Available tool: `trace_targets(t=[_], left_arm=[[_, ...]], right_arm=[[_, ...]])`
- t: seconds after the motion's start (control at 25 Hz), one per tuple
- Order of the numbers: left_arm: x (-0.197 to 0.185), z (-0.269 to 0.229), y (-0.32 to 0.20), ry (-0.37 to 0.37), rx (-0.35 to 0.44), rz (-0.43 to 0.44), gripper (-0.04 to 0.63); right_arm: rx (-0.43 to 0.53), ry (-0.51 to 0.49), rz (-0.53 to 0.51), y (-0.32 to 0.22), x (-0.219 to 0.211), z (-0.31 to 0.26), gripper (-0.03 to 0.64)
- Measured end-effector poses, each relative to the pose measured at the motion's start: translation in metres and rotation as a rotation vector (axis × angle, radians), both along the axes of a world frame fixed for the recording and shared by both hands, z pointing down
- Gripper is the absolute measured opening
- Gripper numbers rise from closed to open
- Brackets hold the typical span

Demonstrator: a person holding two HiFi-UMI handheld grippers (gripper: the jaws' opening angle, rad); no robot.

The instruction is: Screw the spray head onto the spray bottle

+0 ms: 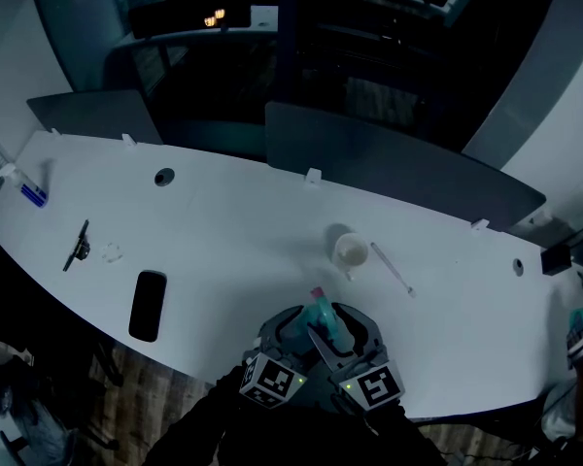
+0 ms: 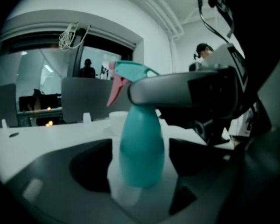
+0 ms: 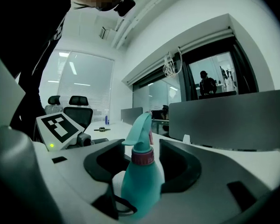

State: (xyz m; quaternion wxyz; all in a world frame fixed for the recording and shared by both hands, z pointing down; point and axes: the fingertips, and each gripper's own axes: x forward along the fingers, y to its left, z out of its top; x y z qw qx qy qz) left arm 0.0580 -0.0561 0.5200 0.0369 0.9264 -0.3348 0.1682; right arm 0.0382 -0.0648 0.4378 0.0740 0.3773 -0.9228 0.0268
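Note:
A teal spray bottle point(image 1: 323, 320) stands upright on the white table point(image 1: 233, 231) near its front edge, its spray head point(image 3: 139, 129) with a pink collar point(image 3: 143, 156) on top. My left gripper point(image 2: 142, 171) is open around the bottle's body, with white table showing on both sides of it. My right gripper point(image 3: 141, 164) is open around the neck, and the collar sits between the jaws with a gap on each side. In the left gripper view a grey finger point(image 2: 177, 88) of the right gripper crosses in front of the neck and hides it.
A white cup point(image 1: 351, 250) and a thin white rod point(image 1: 392, 268) lie just beyond the bottle. To the left are a black phone point(image 1: 149, 305), a small black tool point(image 1: 76, 246) and a little bottle point(image 1: 24, 187). Grey dividers point(image 1: 398, 163) line the far edge.

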Motion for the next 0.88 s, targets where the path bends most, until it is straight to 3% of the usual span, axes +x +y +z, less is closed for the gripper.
trace_targets(t=[0.04,0.24,0.48,0.64,0.8,0.84,0.88], left_arm=[[0.0,-0.003,0.001,0.006,0.008,0.006,0.39],[-0.006,-0.001,0.007,-0.047,0.039,0.016,0.419],[-0.048,-0.01,0.011,-0.005,-0.006,-0.179,0.417],[-0.073,-0.026,0.019,0.038,0.02,-0.306,0.405],[-0.095,-0.041,0.027,0.026,0.067,-0.424,0.057],[-0.098,-0.044,0.029,0.021,0.077,-0.434,0.005],[-0.099,-0.048,0.031,0.015,0.091,-0.436,0.005]], right_arm=[[-0.01,-0.013,0.002,0.001,0.001,0.0,0.233],[-0.016,-0.015,0.006,0.008,0.009,0.0,0.244],[-0.011,-0.015,0.039,0.02,0.028,-0.001,0.244],[0.005,0.011,0.072,0.028,0.043,0.001,0.244],[0.018,0.089,0.12,0.036,0.05,0.004,0.229],[0.018,0.109,0.13,0.039,0.05,0.005,0.107],[0.017,0.113,0.133,0.042,0.049,0.006,0.005]])
